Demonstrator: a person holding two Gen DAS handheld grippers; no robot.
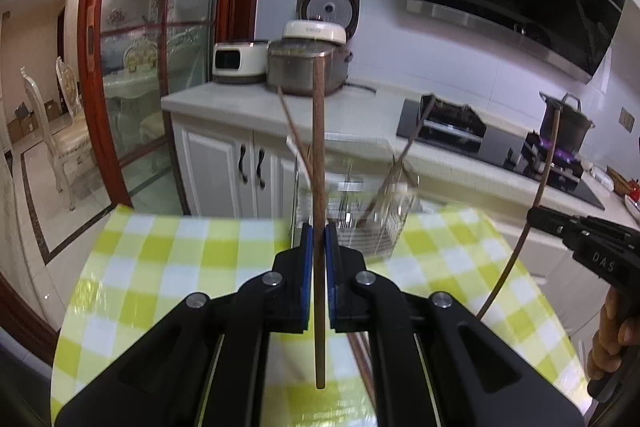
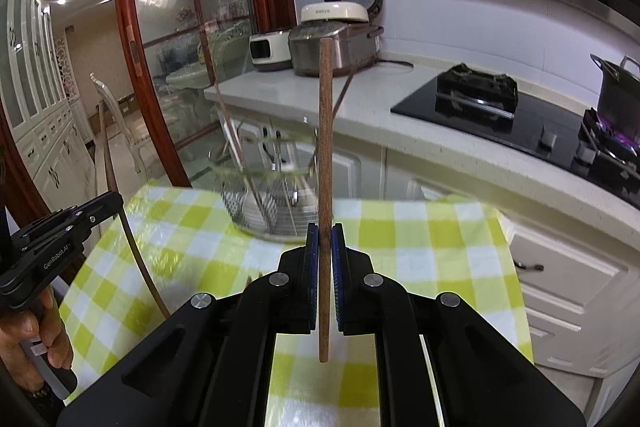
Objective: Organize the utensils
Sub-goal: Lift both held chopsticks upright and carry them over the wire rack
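- Left wrist view: a brown chopstick (image 1: 319, 187) stands upright, clamped between the blue pads (image 1: 306, 247) of the left gripper (image 1: 319, 239), whose jaws are nearly together around it; its top end rises in front of the rice cooker (image 1: 308, 71) and its lower end hangs free above the cloth.
- A metal wire utensil holder (image 1: 360, 223), blurred, sits at the far edge of the table (image 1: 160, 267), which is covered in a yellow-green and white check cloth; other sticks lean in it.
- At the right edge of this view the right gripper (image 1: 536, 217) grips a second chopstick (image 1: 536, 195), which looks bowed by the lens; a hand (image 1: 612, 339) holds its handle.
- More brown sticks (image 1: 362, 355) lie on the cloth just right of the left gripper's body.
- Right wrist view: the second chopstick (image 2: 325, 187) stands upright, pinched between the blue pads (image 2: 338, 267) of the right gripper (image 2: 325, 235), jaws narrow; its lower end hangs free over the cloth.
- The utensil holder (image 2: 264, 203) stands near the table's (image 2: 440, 239) far edge, just left of the held stick.
- At the left edge, the left gripper (image 2: 114, 205) holds its chopstick (image 2: 132, 239), with a hand (image 2: 28, 327) on the handle.
- A pot (image 2: 618, 95) sits over a lit burner on the counter (image 2: 400, 135) behind.
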